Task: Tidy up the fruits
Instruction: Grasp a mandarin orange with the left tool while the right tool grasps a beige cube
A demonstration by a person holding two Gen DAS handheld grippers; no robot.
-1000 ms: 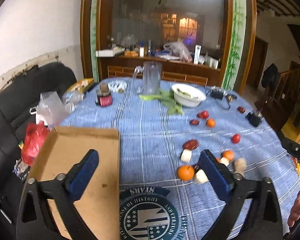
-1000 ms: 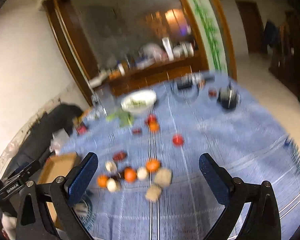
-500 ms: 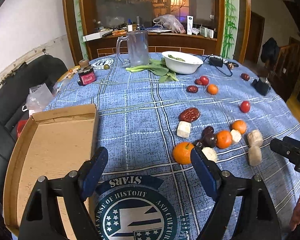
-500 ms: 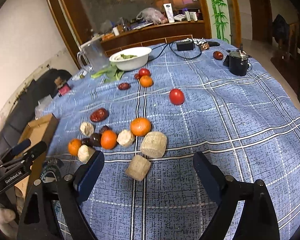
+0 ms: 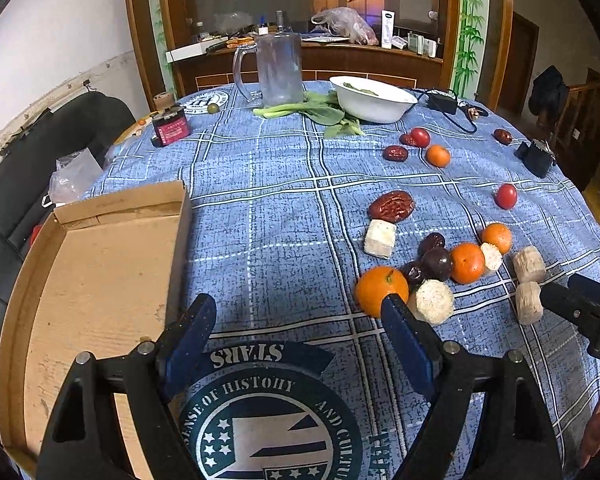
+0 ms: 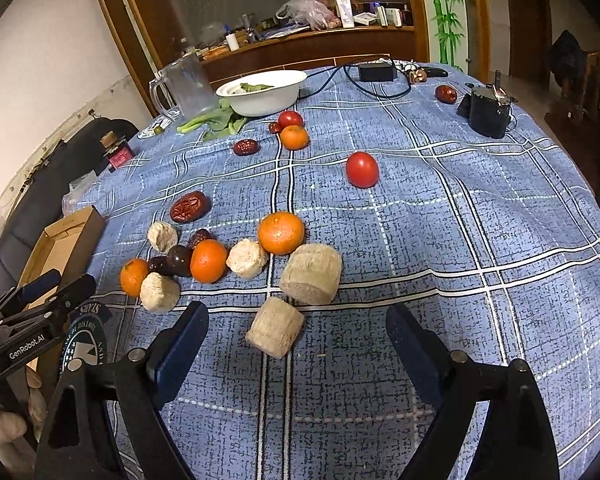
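Both tongs lower now, L [image 5: 296, 330] & R [image 6: 298, 334] spread, empty, over bare cloth [image 6: 440, 240].

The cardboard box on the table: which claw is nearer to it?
Left. The left claw hangs right beside the cardboard box; the right claw is farther off, beyond the piled fruit.

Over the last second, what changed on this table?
Both grippers, left and right, dipped toward the fruit cluster, their fingers closing slightly around nothing. Nothing was taken hold of or let go. The fruit, cardboard box and white bowl stayed put.
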